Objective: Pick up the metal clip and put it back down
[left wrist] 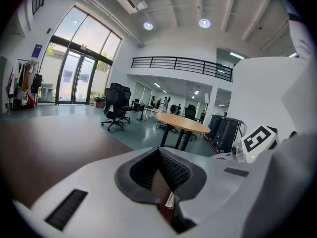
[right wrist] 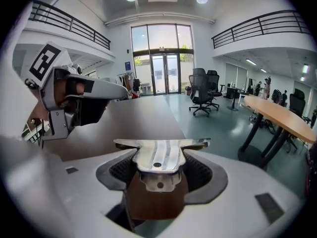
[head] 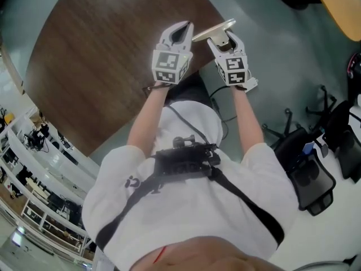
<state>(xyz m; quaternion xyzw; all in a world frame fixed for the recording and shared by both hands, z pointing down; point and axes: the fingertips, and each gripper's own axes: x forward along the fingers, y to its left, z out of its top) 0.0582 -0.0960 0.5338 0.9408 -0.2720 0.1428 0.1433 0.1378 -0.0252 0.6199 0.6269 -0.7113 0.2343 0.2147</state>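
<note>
The metal clip is a flat silver piece with a wide T-shaped end, held in the air above the edge of the round brown table. My right gripper is shut on it. In the right gripper view the clip lies across the dark pads and sticks out past both sides. My left gripper hovers just left of the clip, jaws together and holding nothing. In the left gripper view its pads meet, with only a thin slit between them. The left gripper also shows in the right gripper view.
Black office chairs stand on the grey-green floor to my right. An orange-topped table is at the far right, also seen as the orange table on a dark leg. More chairs stand near the glass doors.
</note>
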